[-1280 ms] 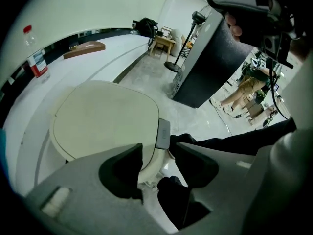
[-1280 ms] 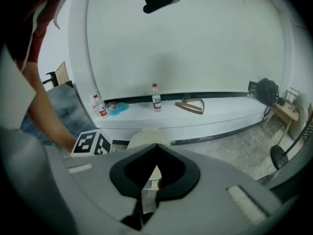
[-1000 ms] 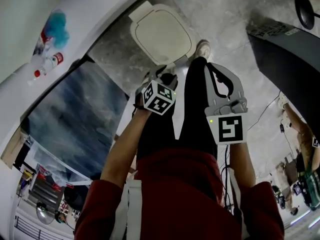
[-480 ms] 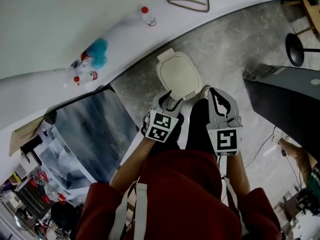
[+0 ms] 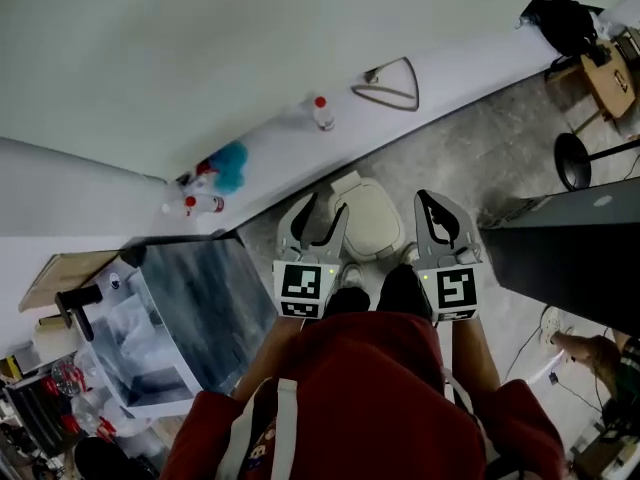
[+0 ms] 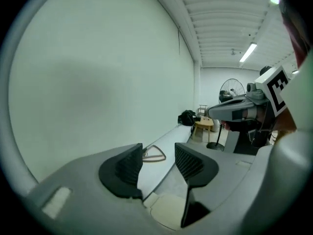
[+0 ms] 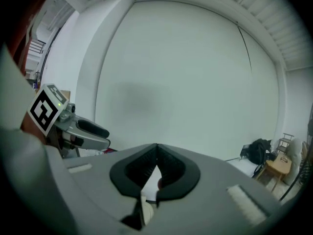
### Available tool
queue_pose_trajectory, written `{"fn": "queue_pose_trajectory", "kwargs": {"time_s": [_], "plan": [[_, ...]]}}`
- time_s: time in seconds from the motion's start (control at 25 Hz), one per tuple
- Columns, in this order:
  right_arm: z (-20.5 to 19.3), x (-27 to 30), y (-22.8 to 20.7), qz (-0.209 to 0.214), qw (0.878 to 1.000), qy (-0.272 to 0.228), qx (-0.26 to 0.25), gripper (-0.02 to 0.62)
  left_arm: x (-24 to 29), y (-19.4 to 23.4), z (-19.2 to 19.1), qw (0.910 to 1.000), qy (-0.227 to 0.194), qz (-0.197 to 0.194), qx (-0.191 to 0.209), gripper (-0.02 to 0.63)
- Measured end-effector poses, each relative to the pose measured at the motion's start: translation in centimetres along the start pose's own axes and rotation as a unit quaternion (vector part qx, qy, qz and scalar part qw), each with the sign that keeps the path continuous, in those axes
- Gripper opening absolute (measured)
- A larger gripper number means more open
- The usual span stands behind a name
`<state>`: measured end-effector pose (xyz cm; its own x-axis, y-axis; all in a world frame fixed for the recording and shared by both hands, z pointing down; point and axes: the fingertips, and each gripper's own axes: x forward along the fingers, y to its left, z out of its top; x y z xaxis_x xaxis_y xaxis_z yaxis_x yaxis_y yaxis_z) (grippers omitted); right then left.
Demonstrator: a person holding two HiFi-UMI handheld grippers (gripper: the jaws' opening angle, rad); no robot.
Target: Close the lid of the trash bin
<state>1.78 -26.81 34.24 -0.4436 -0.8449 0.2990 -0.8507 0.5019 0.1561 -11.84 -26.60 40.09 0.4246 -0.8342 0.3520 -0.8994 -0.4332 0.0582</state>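
Where the pale wall (image 5: 200,48) meets the ground, a white ledge (image 5: 290,153) is seen running along its foot. The grey floor (image 5: 480,158) on the near side of the ledge is hemmed in by a grey-mottled box (image 5: 190,298) at the left and a dark unit (image 5: 570,258) at the right. An open strip of floor is left between these two, and the trash bin (image 5: 368,220) is found in it, close to the ledge's edge.

The bin is framed by the two grippers in the head view, just beyond the person's feet and between the jaws of one and the other. The left gripper (image 5: 318,218) is held with its jaws well apart and nothing between them; in the left gripper view (image 6: 159,163) the bin's cream lid (image 6: 168,212) is seen low in the gap, apart from both jaws. The right gripper (image 5: 435,213) is held with its jaws brought together at the tips (image 7: 156,168), and nothing is gripped.

The lid is laid flat over the bin, so its inside is hidden. What the box holds cannot be told. A hanger (image 5: 388,83) and a small bottle (image 5: 322,113) are set on the ledge.
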Motion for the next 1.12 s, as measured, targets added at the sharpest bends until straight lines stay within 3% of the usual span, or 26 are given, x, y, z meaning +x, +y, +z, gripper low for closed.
{"fn": "queue_pose_trajectory", "kwargs": {"time_s": [0.24,0.4,0.56,0.68,0.96,1.12], "plan": [[8.2,-1.6,-1.3,-0.032,0.996,-0.084,-0.02,0.0,-4.1,3.4,8.6,0.993,-0.103,0.049,0.03,0.207],[14.1,-2.9,-2.4,-0.055,0.987,-0.146,-0.033,0.0,-7.3,4.4,15.1,0.9788,-0.179,0.076,0.065,0.207],[18.8,-5.4,-3.3,-0.081,0.971,-0.218,-0.056,0.0,-10.2,4.4,20.1,0.9625,-0.229,0.102,0.104,0.207],[19.6,-6.4,-3.2,-0.091,0.968,-0.229,-0.052,0.0,-11.3,4.5,21.3,0.9579,-0.242,0.108,0.11,0.207],[19.1,-6.9,-3.5,-0.101,0.969,-0.219,-0.047,0.0,-11.9,4.9,21.1,0.9584,-0.244,0.111,0.098,0.2],[19.1,-7.0,-3.6,-0.096,0.969,-0.224,-0.051,0.0,-11.2,5.1,20.7,0.9603,-0.231,0.117,0.104,0.103]]}}
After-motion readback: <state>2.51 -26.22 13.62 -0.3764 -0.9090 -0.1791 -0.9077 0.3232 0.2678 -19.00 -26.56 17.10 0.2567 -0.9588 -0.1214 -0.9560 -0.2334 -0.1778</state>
